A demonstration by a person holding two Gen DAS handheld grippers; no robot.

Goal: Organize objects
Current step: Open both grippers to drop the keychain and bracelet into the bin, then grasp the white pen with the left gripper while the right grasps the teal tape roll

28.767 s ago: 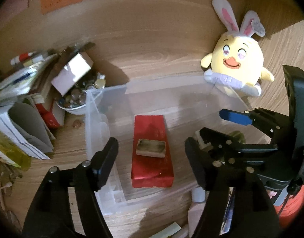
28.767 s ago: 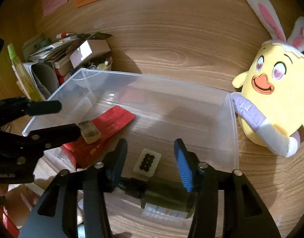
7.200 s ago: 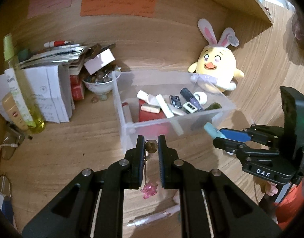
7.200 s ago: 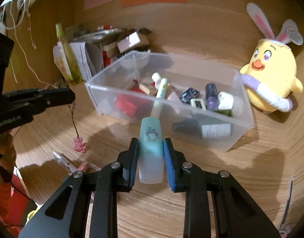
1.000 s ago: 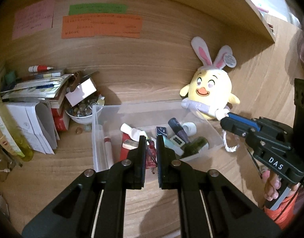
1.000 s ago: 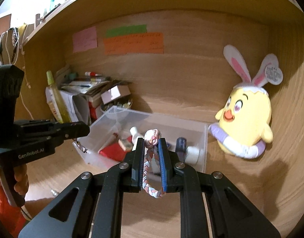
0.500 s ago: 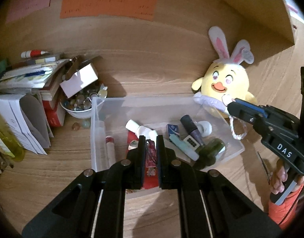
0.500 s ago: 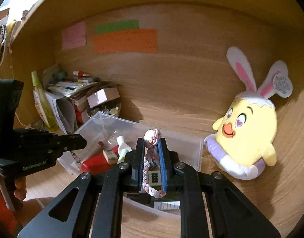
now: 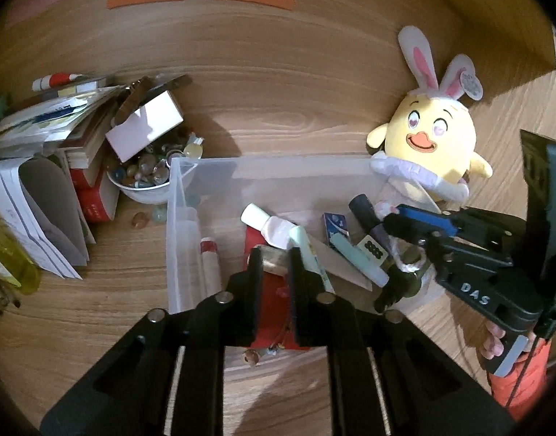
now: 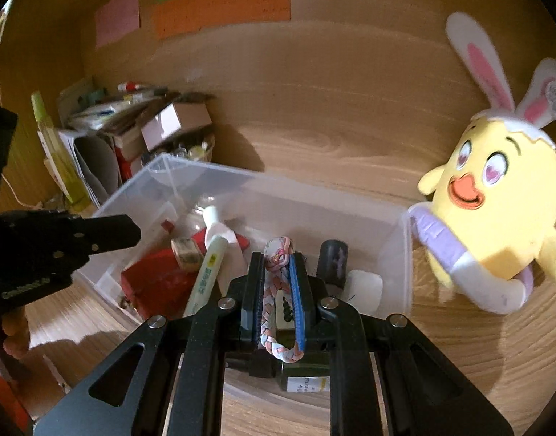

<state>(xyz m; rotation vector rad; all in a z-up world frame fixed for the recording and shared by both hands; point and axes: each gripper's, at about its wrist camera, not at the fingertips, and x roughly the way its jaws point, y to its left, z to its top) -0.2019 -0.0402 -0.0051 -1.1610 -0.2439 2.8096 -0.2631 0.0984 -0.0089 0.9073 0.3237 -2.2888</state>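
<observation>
Now over the bin (image 10: 219, 178): right gripper (image 10: 276, 254) clamped on a braided bracelet (image 10: 274, 312) above the near right corner; left gripper (image 9: 274, 258) slightly parted, holding nothing visible, above the red box (image 9: 270, 312) by the near edge.

Left tool (image 9: 274, 258) has its jaws slightly parted; right tool (image 10: 278, 265) is clamped, both angled downward.

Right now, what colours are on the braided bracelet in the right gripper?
Pink, white and pale blue strands on the braided bracelet; clearest in the right wrist view.
</observation>
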